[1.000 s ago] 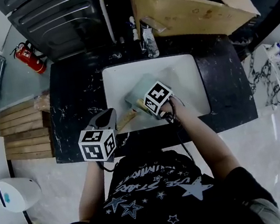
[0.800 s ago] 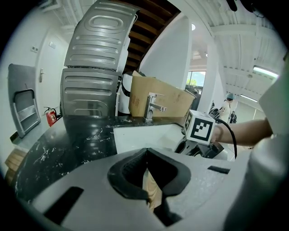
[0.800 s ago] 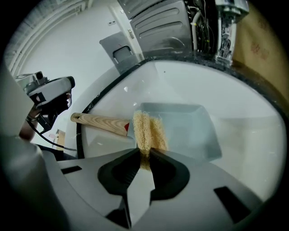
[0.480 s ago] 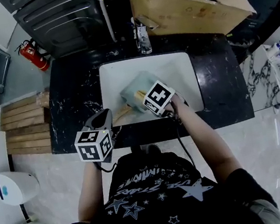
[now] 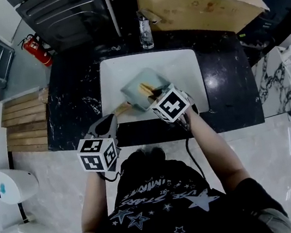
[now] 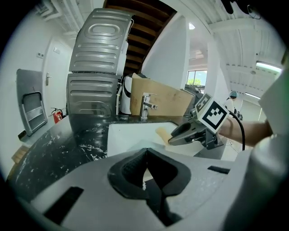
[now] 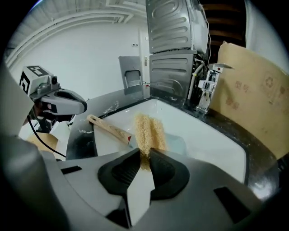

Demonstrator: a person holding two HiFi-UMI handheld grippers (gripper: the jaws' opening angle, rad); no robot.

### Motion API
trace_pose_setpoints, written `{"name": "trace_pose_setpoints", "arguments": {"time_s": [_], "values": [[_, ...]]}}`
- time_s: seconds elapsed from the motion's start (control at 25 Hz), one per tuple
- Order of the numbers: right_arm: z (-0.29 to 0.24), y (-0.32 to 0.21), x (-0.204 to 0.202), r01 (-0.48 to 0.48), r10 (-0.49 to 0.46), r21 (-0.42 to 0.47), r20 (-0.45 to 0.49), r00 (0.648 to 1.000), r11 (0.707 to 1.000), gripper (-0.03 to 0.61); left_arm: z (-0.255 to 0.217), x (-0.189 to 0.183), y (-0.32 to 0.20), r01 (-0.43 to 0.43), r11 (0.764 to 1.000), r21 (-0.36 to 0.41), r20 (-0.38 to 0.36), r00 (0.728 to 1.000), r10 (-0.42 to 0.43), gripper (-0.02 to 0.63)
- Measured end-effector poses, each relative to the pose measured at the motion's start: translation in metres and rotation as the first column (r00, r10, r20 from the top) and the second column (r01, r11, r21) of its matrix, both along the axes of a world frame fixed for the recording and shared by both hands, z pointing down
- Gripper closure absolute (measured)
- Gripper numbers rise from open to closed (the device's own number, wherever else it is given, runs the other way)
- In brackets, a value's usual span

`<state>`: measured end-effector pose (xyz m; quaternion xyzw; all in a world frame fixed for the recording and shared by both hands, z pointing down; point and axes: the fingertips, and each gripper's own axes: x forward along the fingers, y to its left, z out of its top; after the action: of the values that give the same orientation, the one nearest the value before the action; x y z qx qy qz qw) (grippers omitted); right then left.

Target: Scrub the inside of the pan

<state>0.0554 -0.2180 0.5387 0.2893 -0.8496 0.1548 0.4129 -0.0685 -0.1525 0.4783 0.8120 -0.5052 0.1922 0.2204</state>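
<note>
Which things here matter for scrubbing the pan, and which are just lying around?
In the job: pan, fibrous scrubber clamped in right gripper, sink.
Lying about: tap, cardboard box, fire extinguisher, wooden slats.

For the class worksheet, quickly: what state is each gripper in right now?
Left gripper: shut, holding nothing.
Right gripper: shut on the scrubber.
</note>
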Motion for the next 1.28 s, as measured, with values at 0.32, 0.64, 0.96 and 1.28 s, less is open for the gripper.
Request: {"name": "trace_pose_setpoints", "arguments": {"time_s": [0.32, 0.64, 0.96, 1.28], "values": [[-0.014, 0.004, 0.007, -0.079, 0.075, 0.027, 0.105, 0.992, 0.997, 0.512, 0.005, 0.005, 0.002, -0.003, 1.0, -0.001, -0.017, 1.0, 0.003, 0.605], [-0.026, 0.018, 0.012, -0.181, 0.172, 0.084, 0.104, 0.98, 0.98, 0.512, 0.0, -0.003, 0.029, -0.024, 1.0, 0.008, -0.038, 0.999, 0.024, 0.604], [-0.043, 0.068, 0.01, -0.233, 0.22, 0.113, 0.114, 0.969, 0.966, 0.512, -0.006, -0.015, 0.084, -0.04, 0.999, 0.022, -0.057, 0.998, 0.041, 0.604], [-0.051, 0.132, -0.001, -0.241, 0.229, 0.137, 0.098, 0.969, 0.961, 0.512, -0.01, -0.029, 0.148, -0.043, 0.998, 0.039, -0.076, 0.996, 0.046, 0.604]]}}
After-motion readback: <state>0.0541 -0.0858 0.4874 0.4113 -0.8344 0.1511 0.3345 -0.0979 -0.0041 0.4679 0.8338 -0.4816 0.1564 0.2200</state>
